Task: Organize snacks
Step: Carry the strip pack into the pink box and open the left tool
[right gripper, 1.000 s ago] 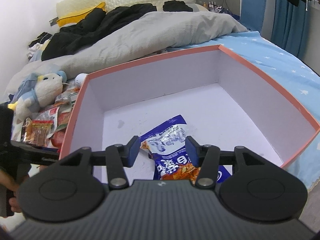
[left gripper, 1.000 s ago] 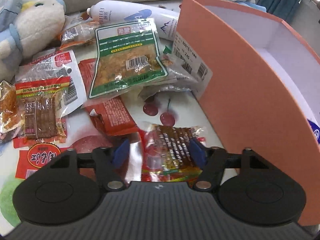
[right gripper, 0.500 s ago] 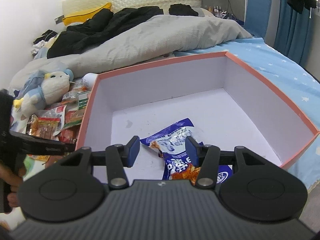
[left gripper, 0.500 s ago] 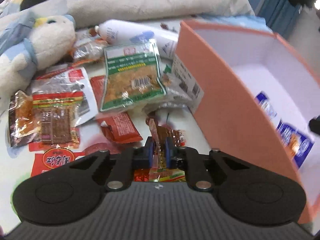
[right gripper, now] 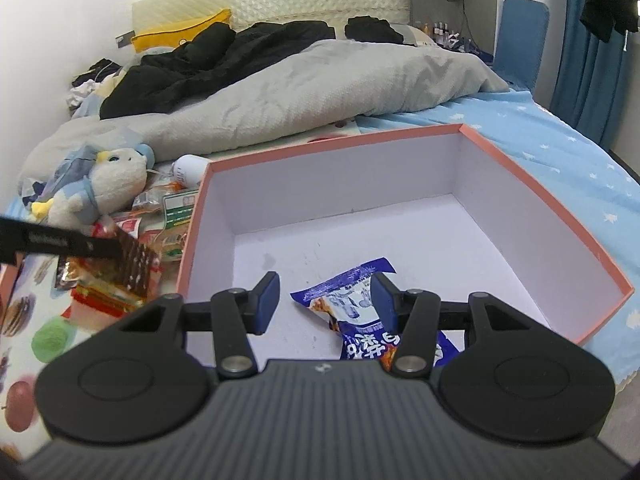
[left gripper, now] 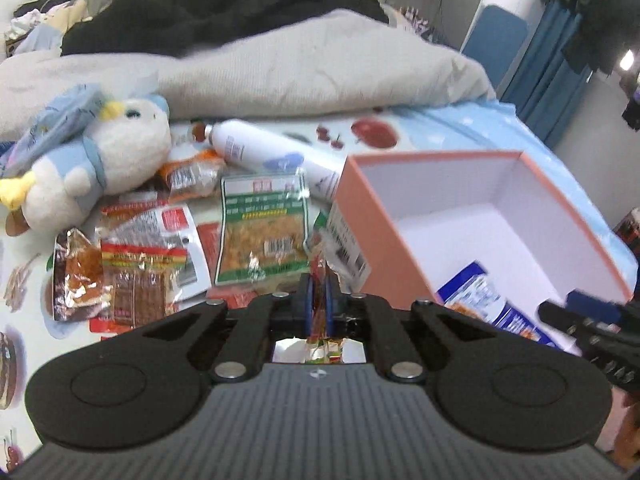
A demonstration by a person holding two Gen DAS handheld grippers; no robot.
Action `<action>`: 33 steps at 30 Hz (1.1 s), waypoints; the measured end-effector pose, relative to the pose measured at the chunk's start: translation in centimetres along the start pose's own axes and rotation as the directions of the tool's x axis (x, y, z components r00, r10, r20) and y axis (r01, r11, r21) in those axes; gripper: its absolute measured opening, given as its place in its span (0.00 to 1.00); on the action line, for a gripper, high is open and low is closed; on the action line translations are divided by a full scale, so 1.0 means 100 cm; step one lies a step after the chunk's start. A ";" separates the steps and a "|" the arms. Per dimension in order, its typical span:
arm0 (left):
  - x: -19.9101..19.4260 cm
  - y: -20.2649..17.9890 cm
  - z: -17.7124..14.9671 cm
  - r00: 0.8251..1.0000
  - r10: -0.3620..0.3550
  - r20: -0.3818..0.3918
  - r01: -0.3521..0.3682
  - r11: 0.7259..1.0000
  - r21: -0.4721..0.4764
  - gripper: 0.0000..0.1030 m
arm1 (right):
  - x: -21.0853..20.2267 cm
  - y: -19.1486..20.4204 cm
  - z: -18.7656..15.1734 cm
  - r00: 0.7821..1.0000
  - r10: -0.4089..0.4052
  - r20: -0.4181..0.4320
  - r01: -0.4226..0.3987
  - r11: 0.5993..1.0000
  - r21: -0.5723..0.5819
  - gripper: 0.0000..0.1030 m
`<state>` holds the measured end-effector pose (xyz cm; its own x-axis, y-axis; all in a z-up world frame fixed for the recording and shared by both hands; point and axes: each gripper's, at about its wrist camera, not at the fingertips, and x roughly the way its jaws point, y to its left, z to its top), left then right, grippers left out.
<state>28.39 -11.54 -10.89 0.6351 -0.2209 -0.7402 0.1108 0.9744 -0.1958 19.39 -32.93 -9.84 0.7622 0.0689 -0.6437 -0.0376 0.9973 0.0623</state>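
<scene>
My left gripper (left gripper: 317,304) is shut on a small brown and red snack packet (left gripper: 319,270), held up above the pile. The right wrist view shows that packet (right gripper: 134,266) hanging from the left gripper (right gripper: 116,250), left of the box. The salmon box (right gripper: 520,184) has a white inside, and a blue snack bag (right gripper: 352,304) lies on its floor. Over that bag, my right gripper (right gripper: 324,300) is open and holds nothing. A green-edged packet (left gripper: 262,232) and red packets (left gripper: 140,264) lie in the pile left of the box (left gripper: 360,208).
A white and blue plush bird (left gripper: 100,164) and a white bottle (left gripper: 272,152) lie behind the snack pile. A grey duvet (left gripper: 300,68) with black clothes covers the far side of the bed. My right gripper (left gripper: 576,312) shows at the left wrist view's right edge.
The left gripper closed on the small packet and lifted it off the bed; its view rose and now looks over the box rim. The right gripper stayed open over the blue bag.
</scene>
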 end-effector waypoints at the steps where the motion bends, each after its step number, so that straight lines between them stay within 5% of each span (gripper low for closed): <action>1: -0.004 -0.002 0.004 1.000 -0.001 0.009 0.001 1.000 -0.002 0.07 | 0.000 0.000 0.000 1.000 -0.003 -0.002 0.003 1.000 -0.002 0.51; 13: -0.043 -0.049 0.051 0.988 -0.115 0.098 0.111 0.993 0.048 0.07 | -0.011 -0.005 0.012 0.999 -0.029 0.032 0.028 0.999 0.020 0.51; 27: 0.000 -0.108 0.045 0.989 -0.147 0.028 0.143 0.984 0.103 0.08 | -0.016 -0.037 -0.001 0.997 -0.078 0.025 0.076 0.994 0.083 0.51; 29: 0.007 -0.106 0.042 0.992 -0.128 0.013 0.126 0.988 0.088 0.10 | -0.017 -0.038 -0.004 0.997 -0.078 0.023 0.076 0.993 0.088 0.51; 33: 0.008 -0.103 0.038 0.996 -0.090 0.015 0.089 0.992 0.090 0.41 | -0.017 -0.041 -0.005 0.997 -0.076 0.024 0.074 0.993 0.097 0.51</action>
<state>30.68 -21.63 -7.01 0.6342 -0.3075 -0.7094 0.2353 0.9508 -0.2018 17.88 -37.09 -9.37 0.7780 -0.0078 -0.6282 0.0816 0.9927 0.0886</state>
